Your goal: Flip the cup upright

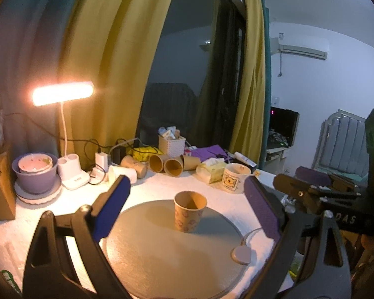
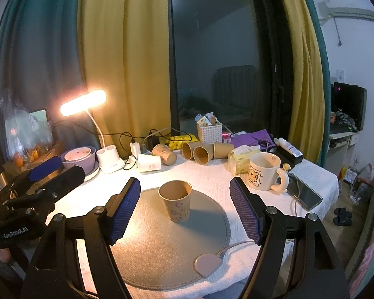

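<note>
A brown paper cup [image 1: 189, 210] with a printed pattern stands upright, mouth up, on a round grey mat [image 1: 162, 256]; it also shows in the right wrist view [image 2: 176, 200] on the mat [image 2: 162, 249]. My left gripper [image 1: 187, 186] is open and empty, its blue pads either side of the cup and nearer than it. My right gripper [image 2: 185, 186] is open and empty, also short of the cup. Each gripper shows at the edge of the other's view.
Several paper cups [image 2: 199, 153] lie on their sides at the back, by a white cup [image 2: 149, 163]. A bear mug [image 2: 264, 172], tissue pack [image 2: 241, 159], phone [image 2: 304, 194], lamp [image 2: 83, 106], purple bowl [image 2: 79, 158] and a small disc on a cable [image 2: 207, 264] share the table.
</note>
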Available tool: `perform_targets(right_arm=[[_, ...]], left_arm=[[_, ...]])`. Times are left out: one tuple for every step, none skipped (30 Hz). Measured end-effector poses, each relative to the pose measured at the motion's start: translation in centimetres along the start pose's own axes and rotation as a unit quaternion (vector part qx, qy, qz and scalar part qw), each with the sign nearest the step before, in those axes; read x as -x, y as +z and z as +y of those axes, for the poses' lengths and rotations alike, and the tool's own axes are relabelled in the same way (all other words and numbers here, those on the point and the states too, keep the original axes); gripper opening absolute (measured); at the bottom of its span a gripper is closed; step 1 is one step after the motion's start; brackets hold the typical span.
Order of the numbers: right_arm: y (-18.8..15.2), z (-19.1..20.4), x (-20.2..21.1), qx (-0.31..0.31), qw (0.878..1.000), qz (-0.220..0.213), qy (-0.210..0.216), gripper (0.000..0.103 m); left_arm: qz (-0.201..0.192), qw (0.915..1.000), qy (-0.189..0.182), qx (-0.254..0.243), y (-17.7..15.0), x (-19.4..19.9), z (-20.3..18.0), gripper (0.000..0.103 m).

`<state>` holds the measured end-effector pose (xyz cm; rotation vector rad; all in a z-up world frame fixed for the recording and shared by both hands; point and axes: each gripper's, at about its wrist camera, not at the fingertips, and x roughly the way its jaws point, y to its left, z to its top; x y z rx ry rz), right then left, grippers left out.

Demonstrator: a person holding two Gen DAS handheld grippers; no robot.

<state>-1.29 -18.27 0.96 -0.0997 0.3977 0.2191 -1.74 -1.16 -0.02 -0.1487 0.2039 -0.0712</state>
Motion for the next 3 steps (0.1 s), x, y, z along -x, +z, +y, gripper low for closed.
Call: perform_targets(right_arm=[[-0.11, -0.02, -0.14, 0.001, 1.0, 0.003, -0.002, 0.077], [-0.17, -0.04, -0.26, 0.001, 1.0, 0.005, -0.002, 0.077], [-0.27, -0.02, -0.44, 0.002, 1.0, 0.008, -0.002, 0.077]], left_arm=[[0.002, 1.0, -0.003, 0.0, -0.16, -0.14, 0.04, 0.094], [0.002, 1.0, -0.006, 0.002, -0.2, -0.2, 0.17, 0.094], [0.002, 0.9999, -0.01, 0.006, -0.33, -0.29, 0.34, 0.094]])
